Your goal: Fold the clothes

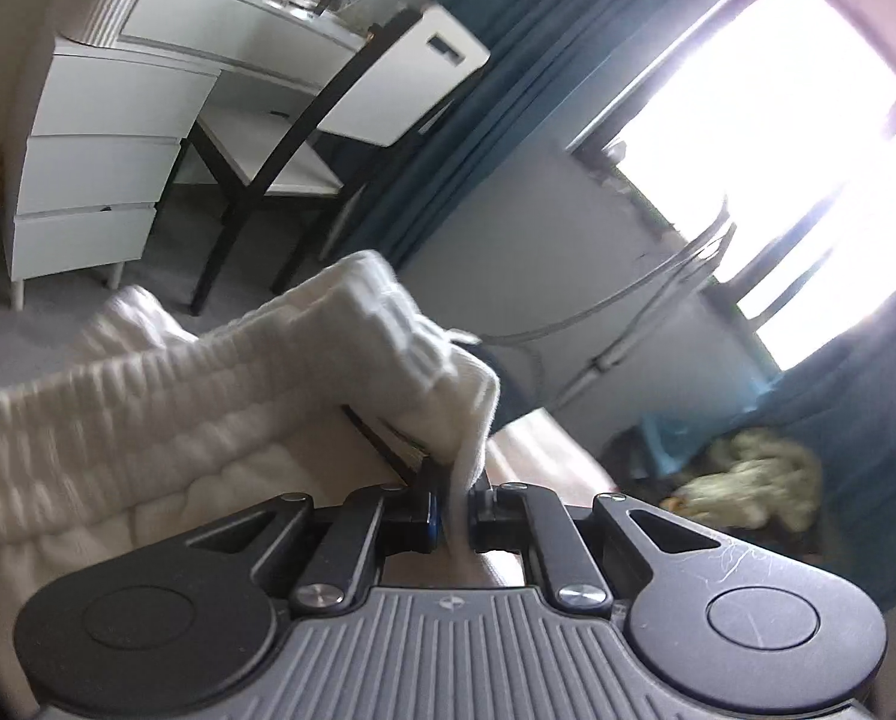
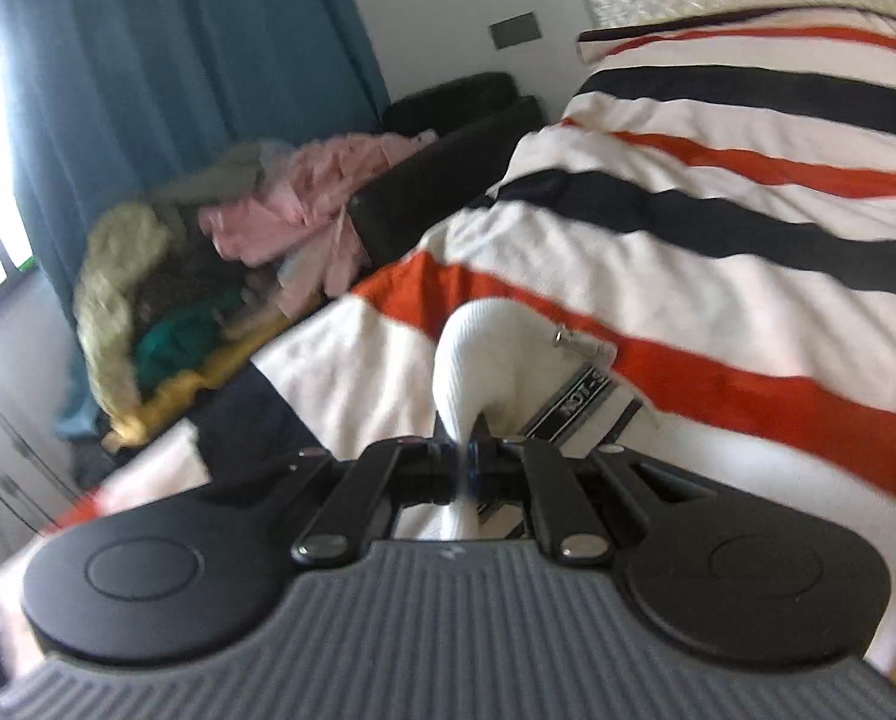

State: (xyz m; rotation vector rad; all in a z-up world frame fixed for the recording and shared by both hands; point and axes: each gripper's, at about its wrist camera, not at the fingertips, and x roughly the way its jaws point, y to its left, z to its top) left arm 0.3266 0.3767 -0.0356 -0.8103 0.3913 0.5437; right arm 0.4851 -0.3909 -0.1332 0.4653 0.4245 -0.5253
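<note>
Most of the white ribbed garment (image 1: pixel 220 372) ran out of the left wrist view, blurred. The left gripper (image 1: pixel 454 510) was clamped on a fold of it, lifted. The right gripper (image 2: pixel 469 462) pinched what was probably the same garment above the striped bed cover (image 2: pixel 718 228), a clothes pile (image 2: pixel 208 252) beyond its far edge.

bed: (image 2: pixel 718 252) covered by a white blanket with black and orange stripes
far-left edge of bed: heap of clothes (image 2: pixel 220 264), pink, green, yellow, beside it
</note>
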